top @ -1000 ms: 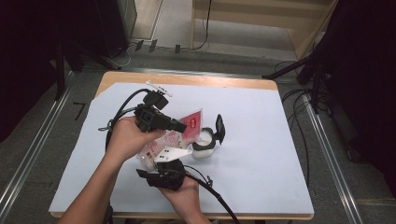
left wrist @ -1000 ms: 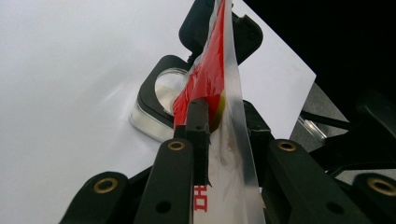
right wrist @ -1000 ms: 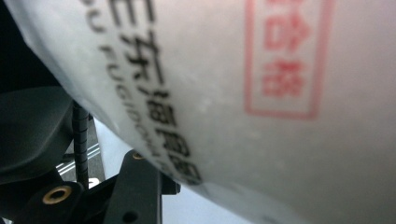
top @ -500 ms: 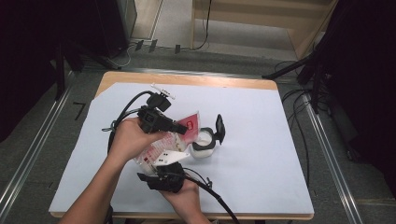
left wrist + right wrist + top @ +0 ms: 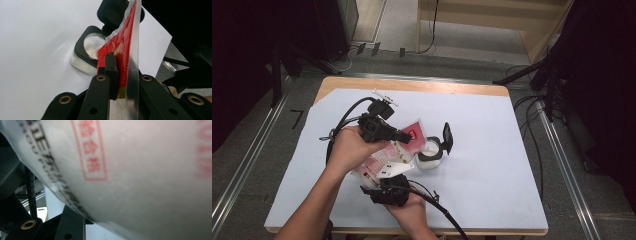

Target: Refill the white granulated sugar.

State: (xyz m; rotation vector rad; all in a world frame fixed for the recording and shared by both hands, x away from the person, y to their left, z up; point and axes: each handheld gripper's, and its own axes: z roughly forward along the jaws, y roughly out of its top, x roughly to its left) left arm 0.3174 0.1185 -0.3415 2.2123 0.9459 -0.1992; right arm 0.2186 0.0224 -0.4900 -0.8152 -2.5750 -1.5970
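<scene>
Pouch (image 5: 398,150), red and white plastic, printed lettering, held tilted above the desk (image 5: 492,165) between both claws, its red upper corner leaning toward the jar (image 5: 430,154) just beside it. Left claw (image 5: 408,136): jaws have just been closing and now pinch the pouch's sealed red top edge; in the left gripper view the pads sit pressed against the foil seam (image 5: 130,62). Right claw (image 5: 384,181): supports the pouch's white lower end from the person's side; the right gripper view is crowded by the pouch's pale face (image 5: 140,175) with red characters, and whether these jaws actually clamp it cannot be told. Jar: square, clear, black rim, hinged black lid (image 5: 446,137) standing open, pale contents or base visible inside. Progress, as judged: jar opened, pouch lifted and gripped at both ends; the pouch appears not yet torn, and pouring into the jar is left. Hard to make out: the pouch's middle, covered by the left hand (image 5: 348,150); the seal's condition; what the jar holds; the small white item (image 5: 384,96) near the desk's far edge.
</scene>
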